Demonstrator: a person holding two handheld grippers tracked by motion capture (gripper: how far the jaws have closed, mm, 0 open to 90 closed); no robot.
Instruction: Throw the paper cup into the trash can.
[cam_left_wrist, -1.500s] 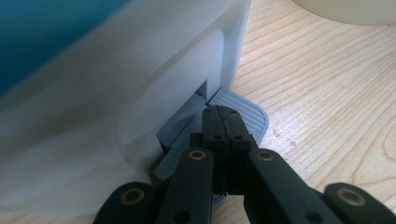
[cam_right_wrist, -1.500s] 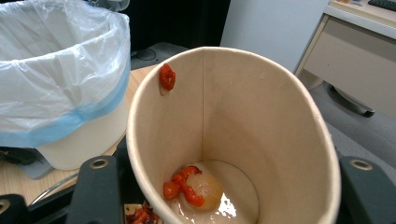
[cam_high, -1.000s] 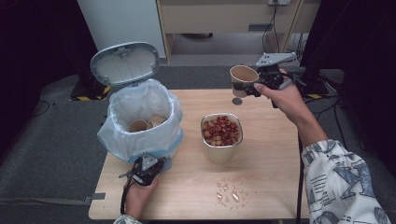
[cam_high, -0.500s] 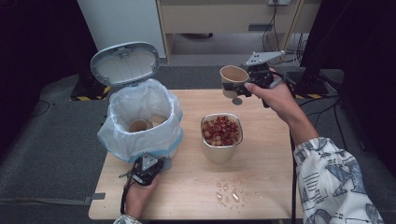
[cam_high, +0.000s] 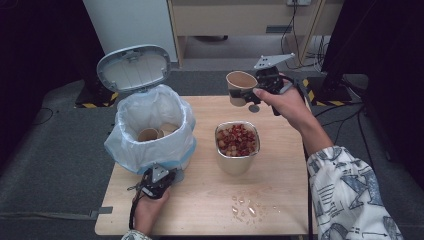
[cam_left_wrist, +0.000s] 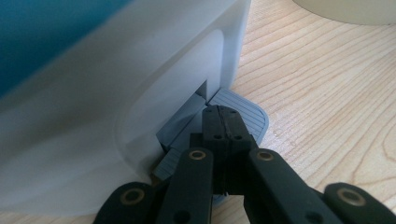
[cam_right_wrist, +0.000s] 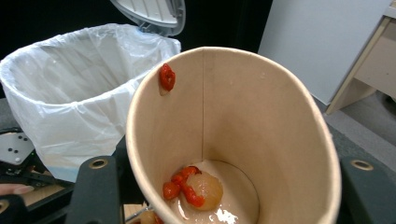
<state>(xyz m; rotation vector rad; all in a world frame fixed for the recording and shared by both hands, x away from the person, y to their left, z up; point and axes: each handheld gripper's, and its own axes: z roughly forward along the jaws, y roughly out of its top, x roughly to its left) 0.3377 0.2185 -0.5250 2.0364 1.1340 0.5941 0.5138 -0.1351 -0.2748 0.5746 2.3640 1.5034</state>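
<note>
Open wood at right and front, crowded left and middle.

The bin (cam_high: 150, 132) with its raised lid (cam_high: 134, 67) blocks the tabletop's (cam_high: 280, 195) left half; the left gripper (cam_high: 156, 181) sits pressed against its pedal (cam_left_wrist: 243, 116). The metal container (cam_high: 237, 147) stands mid-table, a narrow gap between it and the bin. A small wet patch (cam_high: 245, 207) marks the otherwise bare front right.

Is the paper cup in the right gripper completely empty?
No. The paper cup has red bits and a pale round piece at its bottom, plus a red bit stuck near the rim.
</note>
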